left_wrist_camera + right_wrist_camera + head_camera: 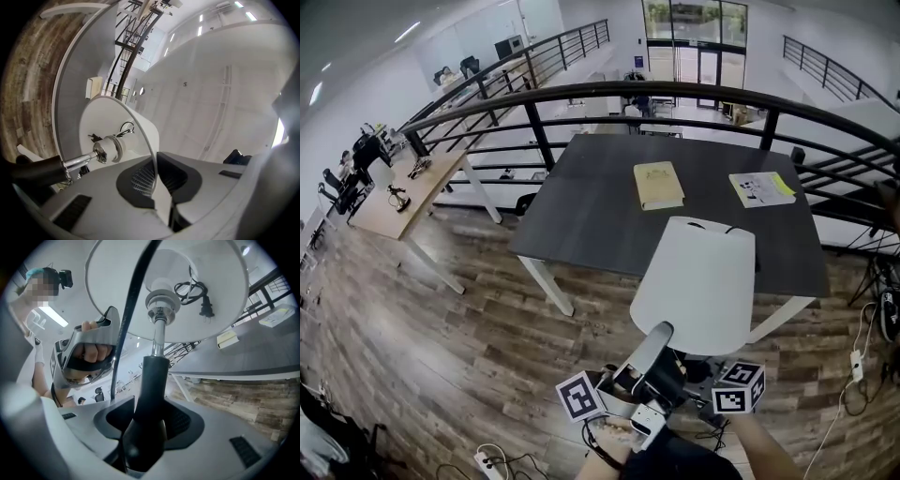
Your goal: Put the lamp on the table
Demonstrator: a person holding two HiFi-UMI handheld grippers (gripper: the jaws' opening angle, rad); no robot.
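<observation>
— Left tool (pixel 158 183) is pinched shut on the rim of the white tapered lampshade (pixel 101 119), and the right tool (pixel 150 416) is closed round the black lamp stem (pixel 152 380). Why two grips?

— My guess is that the stem grip carries the weight, while the rim pinch stops the shade from swinging. The lamp hangs in the air, tipped well over with the shade leading. It is at the near edge of the dark grey rectangular worktop (pixel 600 206) and not set down yet.

— Where could it land?

— In the head view the shade (pixel 698 281) sits at about 6 o'clock of a tan closed book (pixel 658 185). A white printed sheet (pixel 761 188) lies at 1 o'clock of the shade. The bare stretch at 10 o'clock looks the safer spot.

— What does the head view miss?

— Everything under the shade. Only the right gripper view shows the chrome rod (pixel 159 336), the white bulb socket (pixel 161 301) and the black coiled cord with its plug (pixel 193 289) tucked inside the shade. It also shows the hand (pixel 91 350) wrapped round the left tool's handle.

— And the left gripper view?

— It shows the thin rim running between jaws pressed together on it, which no other view settles. No view shows the lamp's foot, so I can't tell how steadily it will stand.
</observation>
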